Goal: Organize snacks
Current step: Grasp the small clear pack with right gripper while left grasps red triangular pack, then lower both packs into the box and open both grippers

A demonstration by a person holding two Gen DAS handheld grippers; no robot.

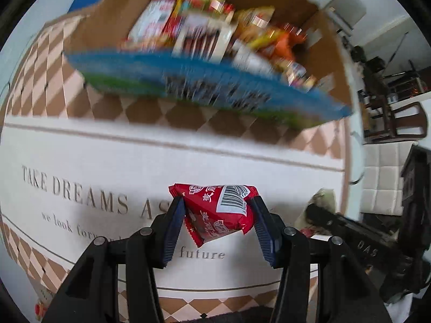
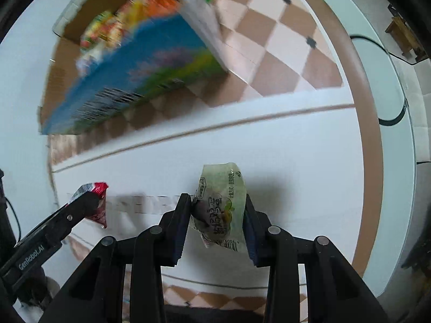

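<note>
From the left wrist view, the left gripper [image 1: 215,210] has its jaws drawn in on a red snack packet [image 1: 215,210], pads pressing its two sides; the packet sits crumpled between the fingertips with its barcode face up and its long axis running across the jaws, raised above the printed tablecloth [image 1: 107,161]; the cardboard box [image 1: 332,62], already crowded with snacks, lies ahead and above in this view, its blue printed flap [image 1: 188,80] nearest the jaws; so the move, I judge, is forward over that flap and into the box; the flap's edge is the thing to get past, and the bare cloth between gives free room; the right gripper [image 1: 347,228] shows low at the right, close by.

From the right wrist view, the right gripper [image 2: 216,210] is closed on a pale green snack packet [image 2: 221,207], pads tight against both sides, the packet standing lengthwise along the fingers, its top poking past the tips; the box [image 2: 51,83] lies ahead and to the upper left here, blue flap [image 2: 140,67] facing the jaws; the left gripper [image 2: 89,202] with its red packet [image 2: 98,188] sits at the left, on the box's side, so the left hand looks nearer; the table's rim [image 2: 369,134] curves at the right, well apart from the packet; the two hands may crowd each other over the box opening.
</note>
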